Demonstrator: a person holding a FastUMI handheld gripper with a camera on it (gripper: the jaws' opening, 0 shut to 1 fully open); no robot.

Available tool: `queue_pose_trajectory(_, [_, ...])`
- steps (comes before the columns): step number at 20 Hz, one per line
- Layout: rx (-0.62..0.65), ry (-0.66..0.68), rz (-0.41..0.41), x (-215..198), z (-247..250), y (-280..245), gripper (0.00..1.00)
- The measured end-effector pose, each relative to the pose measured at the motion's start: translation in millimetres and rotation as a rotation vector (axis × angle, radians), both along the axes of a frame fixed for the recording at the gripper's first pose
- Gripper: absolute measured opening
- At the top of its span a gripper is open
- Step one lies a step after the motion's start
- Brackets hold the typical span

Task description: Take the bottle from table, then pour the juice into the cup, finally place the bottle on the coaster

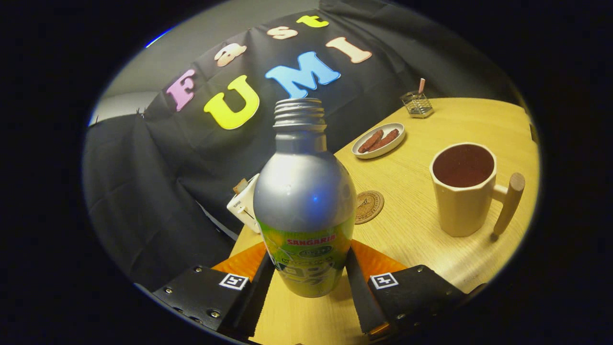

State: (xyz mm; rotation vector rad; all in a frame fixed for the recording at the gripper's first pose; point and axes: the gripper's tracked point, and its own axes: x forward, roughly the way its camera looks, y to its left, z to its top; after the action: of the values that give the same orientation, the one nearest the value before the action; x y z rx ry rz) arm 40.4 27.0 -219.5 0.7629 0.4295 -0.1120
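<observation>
Gripper view: the tongs (306,282) pinch the bottle (304,201) low on its label, both fingers touching, cap off. The cup (463,191) stands right, already dark inside; the coaster (369,206) lies just beyond. Risk: the low grip lets the bottle swing, spilling juice on the surface (431,254).

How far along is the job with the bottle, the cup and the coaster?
Done, it seems: the bottle is gripped between both fingers, its cap off, and the cup already holds dark liquid, though I cannot tell whether it was poured. In hand: the bottle stands upright. Left: setting it on the coaster, bare just beyond it.
</observation>
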Motion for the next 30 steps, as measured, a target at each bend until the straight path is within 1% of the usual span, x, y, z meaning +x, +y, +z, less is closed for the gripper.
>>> queue_pose_trajectory(7, [0.207,0.002,-0.103,-8.1,-7.4,-20.6,0.77])
queue_pose_trajectory(12, [0.345,0.01,-0.121,-9.1,-10.1,-22.3,0.77])
queue_pose_trajectory(15, [0.452,0.002,-0.145,-7.3,-6.5,-22.7,0.77])
queue_pose_trajectory(21, [0.616,0.029,-0.19,-1.1,-4.0,-18.0,0.77])
queue_pose_trajectory(26, [0.725,0.033,-0.225,0.5,-1.0,-18.6,0.77])
queue_pose_trajectory(30, [0.8,0.03,-0.226,1.7,3.6,-15.8,0.77])
